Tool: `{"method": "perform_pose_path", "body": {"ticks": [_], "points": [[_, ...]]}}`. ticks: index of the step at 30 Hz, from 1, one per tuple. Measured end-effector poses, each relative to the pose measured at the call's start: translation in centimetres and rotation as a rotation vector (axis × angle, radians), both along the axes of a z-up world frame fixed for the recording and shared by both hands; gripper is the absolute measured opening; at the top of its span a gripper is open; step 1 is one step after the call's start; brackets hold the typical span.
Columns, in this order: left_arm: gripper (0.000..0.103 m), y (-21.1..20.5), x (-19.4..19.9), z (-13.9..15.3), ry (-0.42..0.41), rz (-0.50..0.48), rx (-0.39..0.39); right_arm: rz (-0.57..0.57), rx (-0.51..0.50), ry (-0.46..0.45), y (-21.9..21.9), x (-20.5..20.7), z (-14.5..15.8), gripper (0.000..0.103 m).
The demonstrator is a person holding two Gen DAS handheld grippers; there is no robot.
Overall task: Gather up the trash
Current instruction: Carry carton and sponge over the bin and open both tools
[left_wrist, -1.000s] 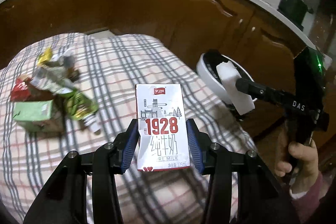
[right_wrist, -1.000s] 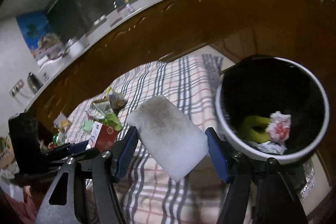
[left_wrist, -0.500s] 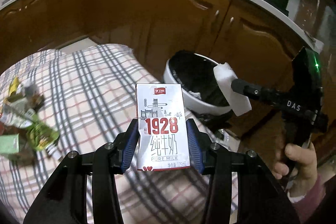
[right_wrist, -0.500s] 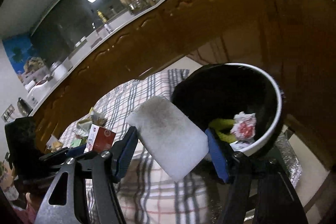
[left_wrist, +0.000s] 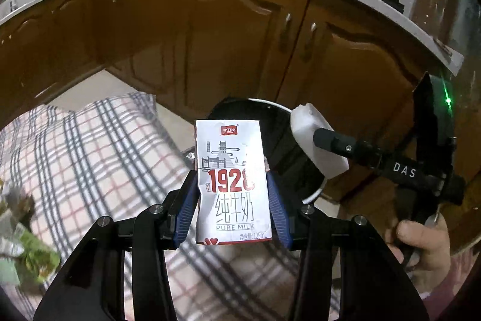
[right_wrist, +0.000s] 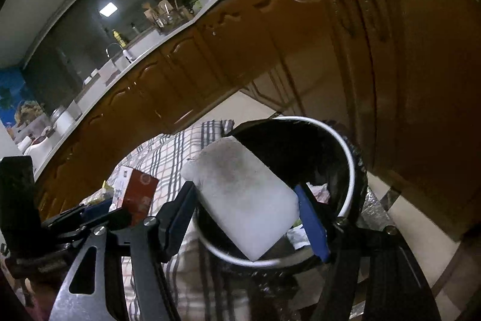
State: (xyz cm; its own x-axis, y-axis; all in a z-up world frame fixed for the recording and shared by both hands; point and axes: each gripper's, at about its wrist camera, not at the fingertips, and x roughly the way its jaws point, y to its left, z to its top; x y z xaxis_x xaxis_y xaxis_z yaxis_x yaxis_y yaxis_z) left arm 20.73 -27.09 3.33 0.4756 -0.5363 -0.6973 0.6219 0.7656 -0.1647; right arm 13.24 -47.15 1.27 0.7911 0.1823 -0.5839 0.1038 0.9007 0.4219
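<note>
Over the white-rimmed trash bin (right_wrist: 350,167) beside the checked cloth (left_wrist: 90,158), my right gripper (right_wrist: 249,212) clamps a grimy white sponge (right_wrist: 243,197) for dropping, while my left gripper (left_wrist: 233,209) squeezes an upright milk carton (left_wrist: 231,182), next in line.

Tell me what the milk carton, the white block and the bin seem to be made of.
Milk carton: coated paperboard, glossy; printed faces, a crease by the left pad. White block: looks like foam or sponge; matte, soft rounded edges, grey smudges. Bin: probably plastic; smooth white rim, black liner inside.
</note>
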Motion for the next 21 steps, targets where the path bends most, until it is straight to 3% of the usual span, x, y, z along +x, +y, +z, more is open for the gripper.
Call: {"method": "perform_pose_path", "body": {"ticks": [14,21], "points": [[0.044,-4.9,3.3,-1.7,0.038,-0.036,0.064,-0.032,0.018,0.057,-2.8,2.5,-1.1,0.070],[0.049,-6.1,4.0,-3.0,0.068,-0.042,0.104,-0.023,0.053,0.070,-3.5,3.2,-1.6,0.079]]}}
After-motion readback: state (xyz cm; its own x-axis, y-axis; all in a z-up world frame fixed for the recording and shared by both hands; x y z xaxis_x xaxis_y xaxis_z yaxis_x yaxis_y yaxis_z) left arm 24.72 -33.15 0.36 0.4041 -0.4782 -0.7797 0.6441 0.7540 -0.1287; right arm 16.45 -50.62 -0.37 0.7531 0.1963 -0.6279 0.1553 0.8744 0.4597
